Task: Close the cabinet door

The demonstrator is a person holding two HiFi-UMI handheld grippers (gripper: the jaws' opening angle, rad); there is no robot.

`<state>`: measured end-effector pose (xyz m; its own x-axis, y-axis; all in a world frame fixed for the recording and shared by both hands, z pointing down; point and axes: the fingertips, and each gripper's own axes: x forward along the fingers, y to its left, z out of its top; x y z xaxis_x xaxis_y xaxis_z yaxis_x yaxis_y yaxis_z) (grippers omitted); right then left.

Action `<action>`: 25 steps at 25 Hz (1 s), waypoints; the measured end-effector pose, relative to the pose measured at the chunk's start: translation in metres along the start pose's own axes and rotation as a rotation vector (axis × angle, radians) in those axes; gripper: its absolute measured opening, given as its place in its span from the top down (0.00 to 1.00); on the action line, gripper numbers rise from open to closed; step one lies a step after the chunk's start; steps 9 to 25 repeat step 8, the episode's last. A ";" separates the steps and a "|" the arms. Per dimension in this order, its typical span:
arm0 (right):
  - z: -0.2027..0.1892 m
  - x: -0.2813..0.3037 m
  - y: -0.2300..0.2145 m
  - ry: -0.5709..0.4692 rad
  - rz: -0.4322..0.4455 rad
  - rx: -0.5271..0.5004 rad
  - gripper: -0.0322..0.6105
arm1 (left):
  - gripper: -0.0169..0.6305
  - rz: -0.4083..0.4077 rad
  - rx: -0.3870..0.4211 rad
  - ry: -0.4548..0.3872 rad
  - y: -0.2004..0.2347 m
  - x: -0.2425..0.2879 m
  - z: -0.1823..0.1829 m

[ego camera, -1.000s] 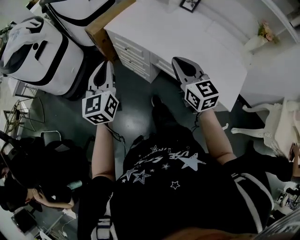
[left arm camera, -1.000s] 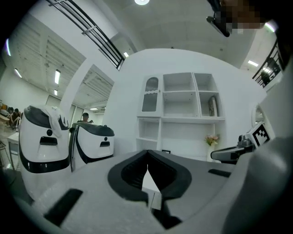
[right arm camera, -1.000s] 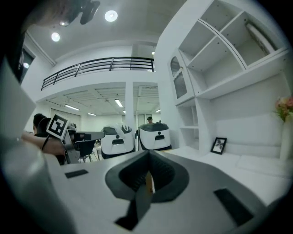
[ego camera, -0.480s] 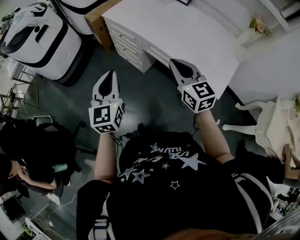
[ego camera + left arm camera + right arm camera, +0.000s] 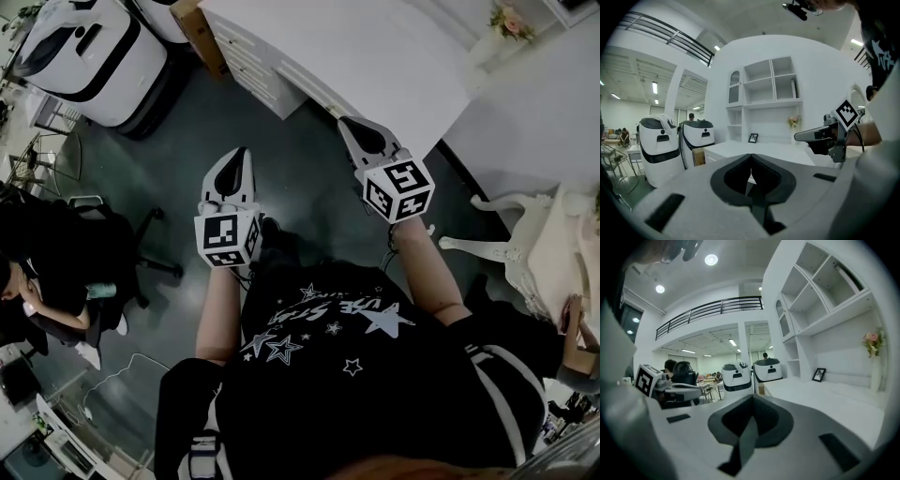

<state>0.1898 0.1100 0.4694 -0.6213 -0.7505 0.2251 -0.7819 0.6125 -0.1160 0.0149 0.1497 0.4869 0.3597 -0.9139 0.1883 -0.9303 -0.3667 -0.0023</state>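
Left tongs (image 5: 238, 157), closed tip to tip with nothing between them, hang over the dark floor (image 5: 178, 159) near the drawers (image 5: 246, 58) at the end of the white tabletop (image 5: 375, 47). Right tongs (image 5: 348, 124), likewise closed and empty, reach the tabletop's near edge. The arched cabinet door (image 5: 734, 87) sits at the left end of the white shelf unit (image 5: 771, 84) on the wall behind the tabletop, above a small picture frame (image 5: 753, 138). It is well apart from both tongs and touched by neither. In the left gripper view it stands above and slightly left of the closed tips. In the right gripper view it stands above and right of them. Whether the door is open or closed cannot be told.
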 end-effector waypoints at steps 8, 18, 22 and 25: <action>-0.025 -0.086 -0.039 -0.010 0.000 -0.002 0.94 | 0.96 0.004 -0.022 0.020 -0.101 -0.024 -0.019; -0.025 -0.086 -0.039 -0.010 0.000 -0.002 0.94 | 0.96 0.004 -0.022 0.020 -0.101 -0.024 -0.019; -0.025 -0.086 -0.039 -0.010 0.000 -0.002 0.94 | 0.96 0.004 -0.022 0.020 -0.101 -0.024 -0.019; -0.025 -0.086 -0.039 -0.010 0.000 -0.002 0.94 | 0.96 0.004 -0.022 0.020 -0.101 -0.024 -0.019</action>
